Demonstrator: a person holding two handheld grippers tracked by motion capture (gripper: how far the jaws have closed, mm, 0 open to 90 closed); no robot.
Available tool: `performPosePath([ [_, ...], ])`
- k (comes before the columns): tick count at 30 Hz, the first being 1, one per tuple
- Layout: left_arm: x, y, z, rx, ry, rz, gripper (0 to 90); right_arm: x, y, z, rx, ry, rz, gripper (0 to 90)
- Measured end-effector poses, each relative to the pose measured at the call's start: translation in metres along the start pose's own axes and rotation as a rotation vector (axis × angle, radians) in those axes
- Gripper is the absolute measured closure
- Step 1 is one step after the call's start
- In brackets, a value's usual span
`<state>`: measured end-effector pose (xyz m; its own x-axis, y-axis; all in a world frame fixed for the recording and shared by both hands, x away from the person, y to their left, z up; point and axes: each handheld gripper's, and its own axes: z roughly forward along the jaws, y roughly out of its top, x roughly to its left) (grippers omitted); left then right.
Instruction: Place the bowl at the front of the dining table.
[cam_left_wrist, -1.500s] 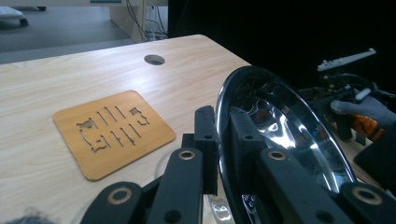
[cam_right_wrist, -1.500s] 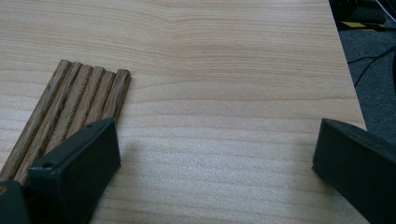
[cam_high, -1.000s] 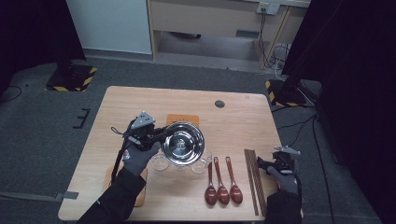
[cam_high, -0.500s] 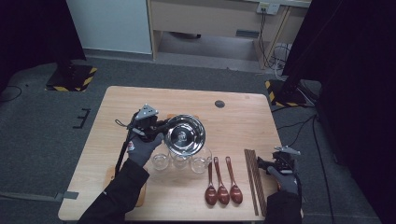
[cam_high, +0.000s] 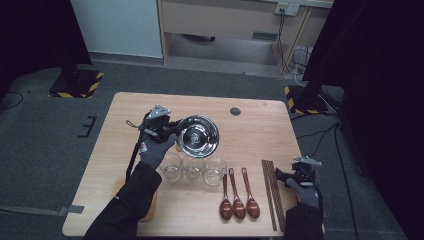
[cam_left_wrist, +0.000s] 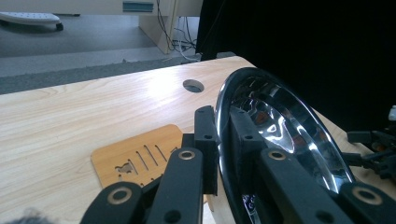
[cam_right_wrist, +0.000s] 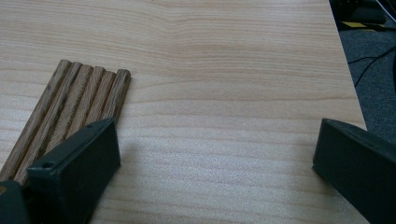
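A shiny steel bowl (cam_high: 199, 136) hangs tilted above the middle of the wooden table (cam_high: 260, 135). My left gripper (cam_high: 172, 129) is shut on its left rim. In the left gripper view the two black jaws pinch the thin rim of the bowl (cam_left_wrist: 285, 126), one jaw inside and one outside, at my left gripper (cam_left_wrist: 223, 128). My right gripper (cam_high: 296, 174) rests at the table's right front corner. Its jaws stand wide open over bare wood, as my right gripper (cam_right_wrist: 215, 154) shows, just right of a bundle of wooden chopsticks (cam_right_wrist: 77, 107).
Three clear glasses (cam_high: 193, 166) stand in a row in front of the bowl. Three dark red spoons (cam_high: 238, 200) lie to their right, then the chopsticks (cam_high: 270, 192). A slotted wooden mat (cam_left_wrist: 140, 158) lies under the bowl. A round hole (cam_high: 235, 111) marks the far side.
My left gripper has carried the bowl away from the person, from just over the glasses toward the table's middle. The right gripper has stayed put.
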<state>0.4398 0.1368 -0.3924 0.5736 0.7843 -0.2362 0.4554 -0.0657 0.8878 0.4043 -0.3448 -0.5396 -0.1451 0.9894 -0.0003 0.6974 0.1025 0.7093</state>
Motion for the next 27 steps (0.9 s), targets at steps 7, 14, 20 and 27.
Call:
performPosePath([
  [7,0.007,0.005,0.009,0.011,0.021,0.003,82.5,0.000,0.000,0.000,0.000,0.000,0.000,0.8],
  [14,0.009,0.013,0.020,0.014,0.035,0.006,82.5,0.000,0.000,0.000,0.000,0.000,0.000,0.7],
  [20,0.007,0.021,0.029,0.017,0.044,0.017,82.5,0.000,0.000,0.000,0.000,0.000,-0.001,0.7],
  [27,0.006,0.028,0.039,0.009,0.057,0.013,82.5,0.000,0.000,0.000,0.000,0.000,-0.001,0.6],
])
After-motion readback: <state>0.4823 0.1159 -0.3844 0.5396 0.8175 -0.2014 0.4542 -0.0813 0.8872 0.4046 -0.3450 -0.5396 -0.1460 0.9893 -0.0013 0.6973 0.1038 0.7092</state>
